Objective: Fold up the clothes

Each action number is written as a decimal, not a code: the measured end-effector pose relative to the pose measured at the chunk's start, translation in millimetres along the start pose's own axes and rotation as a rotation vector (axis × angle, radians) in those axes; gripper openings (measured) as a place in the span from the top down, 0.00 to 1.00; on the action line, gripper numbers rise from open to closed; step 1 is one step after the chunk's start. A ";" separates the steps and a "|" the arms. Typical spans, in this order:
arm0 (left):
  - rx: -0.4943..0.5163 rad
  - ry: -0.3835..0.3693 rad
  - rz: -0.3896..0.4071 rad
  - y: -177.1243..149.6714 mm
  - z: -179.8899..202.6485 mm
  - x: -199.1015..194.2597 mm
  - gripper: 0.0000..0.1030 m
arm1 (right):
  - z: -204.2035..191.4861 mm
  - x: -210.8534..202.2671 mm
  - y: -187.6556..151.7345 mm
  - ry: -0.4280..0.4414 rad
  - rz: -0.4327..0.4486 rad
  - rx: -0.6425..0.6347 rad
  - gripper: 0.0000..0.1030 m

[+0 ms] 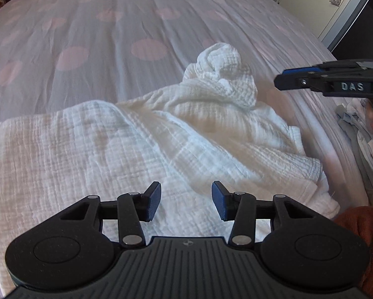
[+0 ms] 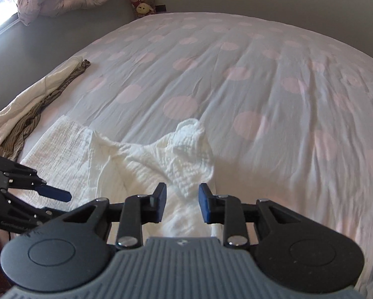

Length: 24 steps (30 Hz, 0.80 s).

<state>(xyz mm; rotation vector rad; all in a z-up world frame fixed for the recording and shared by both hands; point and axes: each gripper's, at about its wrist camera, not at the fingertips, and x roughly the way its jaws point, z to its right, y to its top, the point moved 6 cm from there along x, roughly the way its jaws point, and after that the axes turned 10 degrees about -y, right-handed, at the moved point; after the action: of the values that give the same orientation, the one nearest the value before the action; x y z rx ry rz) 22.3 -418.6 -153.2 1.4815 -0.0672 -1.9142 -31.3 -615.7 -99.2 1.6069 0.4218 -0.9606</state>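
White crinkled garment (image 1: 141,144) lies rumpled; left tool (image 1: 186,200) and right tool (image 2: 182,203) gape, holding nothing

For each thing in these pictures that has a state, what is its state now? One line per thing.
White garment: crumpled on the bed, partly flat, not folded.
Left gripper: jaws open, above the garment, holding nothing.
Right gripper: jaws open, holding nothing.
Striped cloth: lying unfolded at the bed's edge.
Bedspread: spread out, lightly wrinkled.

The white garment's (image 1: 146,144) near edge is hidden under the left hand-held gripper (image 1: 186,200); folded pile (image 1: 366,149) cut off.
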 end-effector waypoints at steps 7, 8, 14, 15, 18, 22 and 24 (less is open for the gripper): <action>-0.023 0.022 0.012 18.3 -13.8 -2.1 0.58 | 5.7 55.5 32.8 0.038 0.006 -0.119 0.58; -0.026 0.023 0.011 18.7 -15.2 -2.3 0.58 | 6.9 61.0 32.7 0.048 -0.003 -0.120 0.60; -0.013 0.013 0.038 32.8 -14.8 -5.7 0.58 | 0.1 43.2 40.4 0.123 0.078 -0.172 0.93; -0.010 0.010 0.044 35.6 -14.4 -6.3 0.58 | -4.5 34.7 41.0 0.133 0.092 -0.199 0.93; 0.000 0.004 0.060 43.8 -13.3 -8.2 0.58 | -25.1 11.0 33.1 0.179 0.097 -0.304 0.93; 0.012 -0.005 0.083 54.8 -11.9 -10.8 0.58 | -53.1 -3.2 4.6 0.192 0.064 -0.477 0.93; 0.019 -0.009 0.094 60.3 -11.1 -12.1 0.58 | -61.7 -1.2 -12.5 0.188 0.037 -0.541 0.93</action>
<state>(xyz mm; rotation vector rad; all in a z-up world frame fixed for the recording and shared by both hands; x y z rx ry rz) 62.7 -453.1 -120.3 1.4562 -0.1567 -1.8503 -19.0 -554.3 -106.0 1.2045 0.7121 -0.5976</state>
